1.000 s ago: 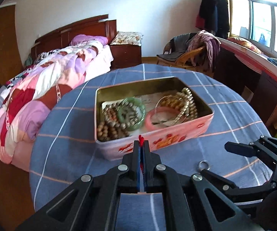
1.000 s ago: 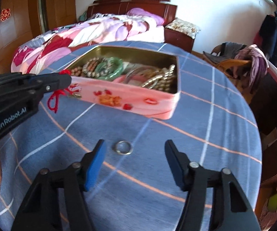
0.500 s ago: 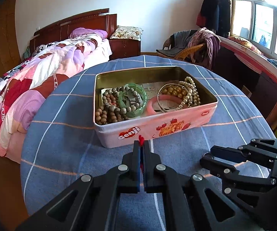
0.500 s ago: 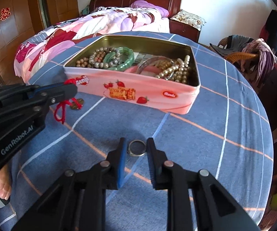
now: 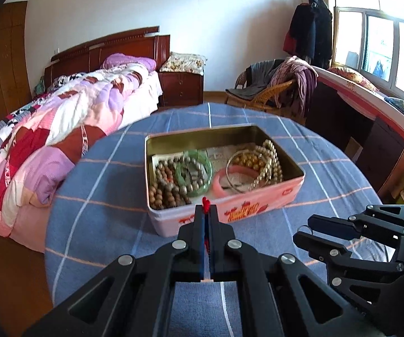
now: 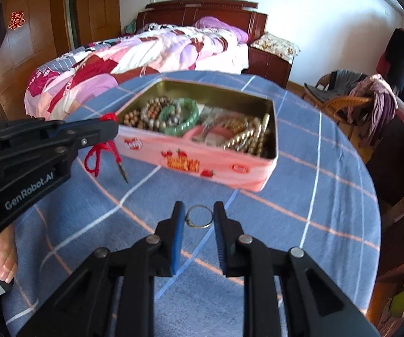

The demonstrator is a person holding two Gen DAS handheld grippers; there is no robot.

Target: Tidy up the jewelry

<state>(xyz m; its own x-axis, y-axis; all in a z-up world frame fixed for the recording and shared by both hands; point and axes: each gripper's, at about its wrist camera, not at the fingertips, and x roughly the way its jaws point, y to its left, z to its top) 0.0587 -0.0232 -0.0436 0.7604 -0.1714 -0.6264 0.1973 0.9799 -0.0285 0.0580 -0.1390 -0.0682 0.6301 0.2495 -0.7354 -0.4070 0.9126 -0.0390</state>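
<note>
The right gripper pinches the ring, the left gripper clamps a red cord; toward the tin at 12 o'clock, the thin ring may slip out.

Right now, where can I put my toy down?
Bare tablecloth lies left of the tin, bed side, and right of it. Crowded: inside the tin, and before it, where left gripper holds red cord, right gripper a ring.
</note>
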